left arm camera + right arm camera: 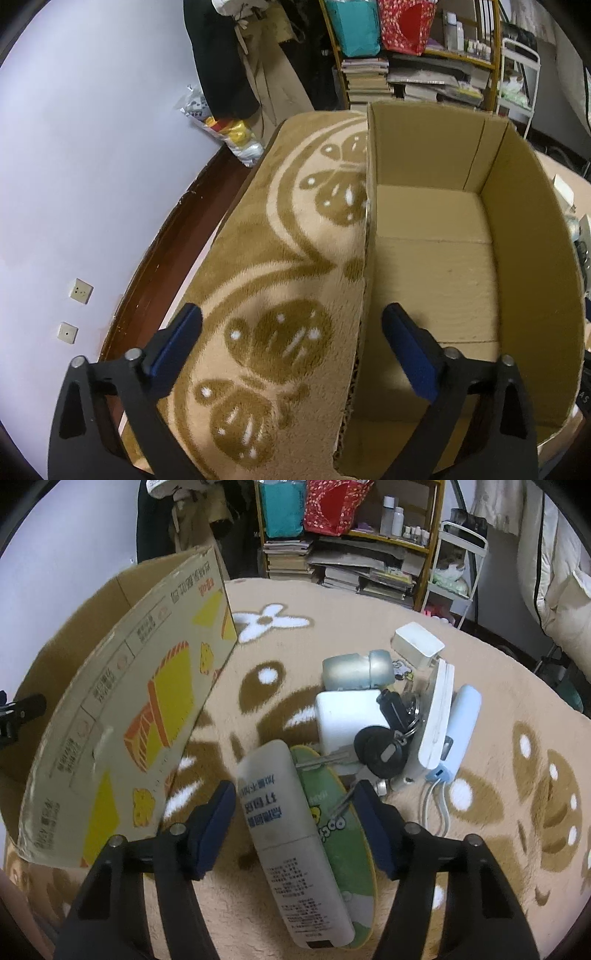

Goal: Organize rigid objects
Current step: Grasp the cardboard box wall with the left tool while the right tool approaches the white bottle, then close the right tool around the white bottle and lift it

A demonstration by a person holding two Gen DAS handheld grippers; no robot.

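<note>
The white tube [291, 845] lies between the spread fingers of the right tool [295, 825], on the blanket beside a green card [340, 834], with keys [380, 746] just ahead. It looks light, stiff and somewhat slick, so I would clamp it across its middle, not the tapered end. The right tool is released and angled down over it; the left tool [291, 347], also released and holding nothing, straddles the near wall of the empty cardboard box [524, 236].
</note>
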